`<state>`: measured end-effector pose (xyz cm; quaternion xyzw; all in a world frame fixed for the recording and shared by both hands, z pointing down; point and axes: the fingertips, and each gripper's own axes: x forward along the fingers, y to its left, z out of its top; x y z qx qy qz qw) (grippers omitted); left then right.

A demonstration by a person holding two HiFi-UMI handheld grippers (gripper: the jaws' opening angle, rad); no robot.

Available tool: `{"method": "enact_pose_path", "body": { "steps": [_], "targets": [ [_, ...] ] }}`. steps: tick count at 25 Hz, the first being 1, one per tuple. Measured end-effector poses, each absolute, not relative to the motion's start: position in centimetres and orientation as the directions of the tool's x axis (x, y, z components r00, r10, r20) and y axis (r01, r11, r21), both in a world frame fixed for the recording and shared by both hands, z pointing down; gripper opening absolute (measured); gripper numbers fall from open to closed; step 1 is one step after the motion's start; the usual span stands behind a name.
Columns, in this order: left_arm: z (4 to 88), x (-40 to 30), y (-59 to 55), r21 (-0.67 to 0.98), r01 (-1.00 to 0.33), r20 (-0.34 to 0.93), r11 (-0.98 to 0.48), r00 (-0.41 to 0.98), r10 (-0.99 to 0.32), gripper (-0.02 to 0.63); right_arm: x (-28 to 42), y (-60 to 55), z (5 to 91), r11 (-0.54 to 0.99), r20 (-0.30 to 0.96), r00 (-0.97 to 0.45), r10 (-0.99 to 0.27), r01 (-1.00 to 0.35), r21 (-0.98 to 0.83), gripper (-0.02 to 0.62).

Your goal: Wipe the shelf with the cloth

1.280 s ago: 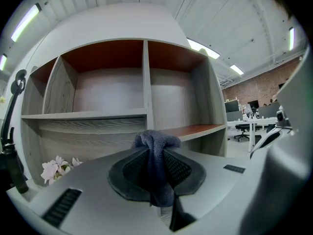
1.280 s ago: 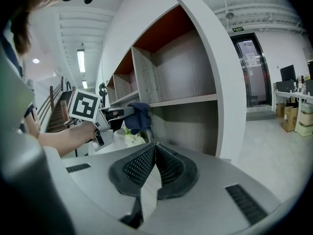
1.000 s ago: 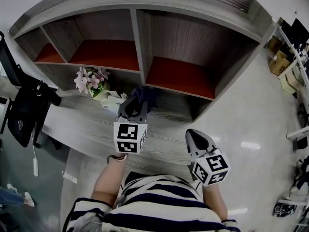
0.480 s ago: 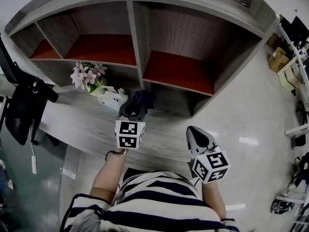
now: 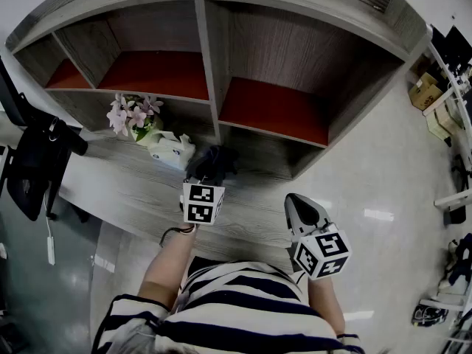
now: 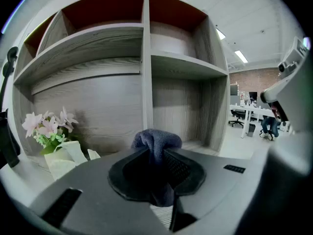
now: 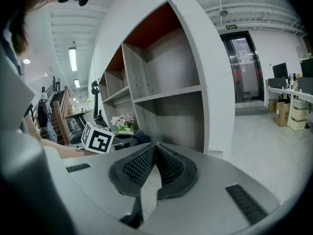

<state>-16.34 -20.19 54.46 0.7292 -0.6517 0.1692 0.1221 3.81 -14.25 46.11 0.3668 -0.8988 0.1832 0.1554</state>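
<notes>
Flowers (image 5: 133, 116): on the low ledge, well left of the shelf's upright divider (image 5: 207, 72); thin, loose petals, so stop your strokes short of them.
White box (image 5: 171, 150): between the flowers and the divider; it looks light, so wipe round it rather than push it.
Left gripper (image 5: 207, 174): just below the divider's foot, clamped firmly on the cloth.
Cloth (image 6: 156, 140): dark, soft and bunched into a rounded fold past the jaws, near the divider's foot; I cannot tell if it touches the ledge.
Step in hand: probably bringing the cloth to the surface. Press the fold flat and sweep along the grain.
Shelf (image 5: 125, 186): grey wood-grain boards with straight edges and red compartment floors.
Right gripper (image 5: 300, 203): well right of the divider, its ribbed pads closed together on nothing; keep it clear.
</notes>
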Motion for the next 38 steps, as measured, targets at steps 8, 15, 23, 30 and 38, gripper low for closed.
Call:
{"method": "enact_pose_path", "body": {
  "steps": [8, 15, 23, 30, 38],
  "targets": [
    [57.2, -15.9, -20.1, -0.038, -0.991, 0.454, -0.132, 0.1, -0.885, 0.063, 3.8, -14.3, 46.1, 0.66, 0.417, -0.681, -0.602, -0.718, -0.219, 0.026],
    [57.0, -16.0, -19.7, -0.021, -0.991, 0.453, -0.13, 0.106, -0.885, 0.063, 4.1, -14.3, 46.2, 0.65, 0.42, -0.671, -0.611, -0.728, -0.218, 0.026],
    [50.5, -14.3, -18.2, -0.014, -0.987, 0.341, -0.162, 0.147, -0.928, 0.063, 4.6, -14.3, 46.3, 0.633, 0.417, -0.66, -0.625, -0.741, -0.224, 0.026],
    [43.7, -11.5, -17.6, -0.026, -0.972, 0.224, -0.232, 0.221, -0.949, 0.063, 5.5, -14.2, 46.3, 0.612, 0.41, -0.643, -0.647, -0.758, -0.224, 0.026],
    [39.1, -5.8, -17.1, -0.065, -0.924, 0.154, -0.378, 0.365, -0.918, 0.063, 8.0, -14.6, 45.7, 0.549, 0.394, -0.586, -0.708, -0.808, -0.215, 0.026]
  ]
}}
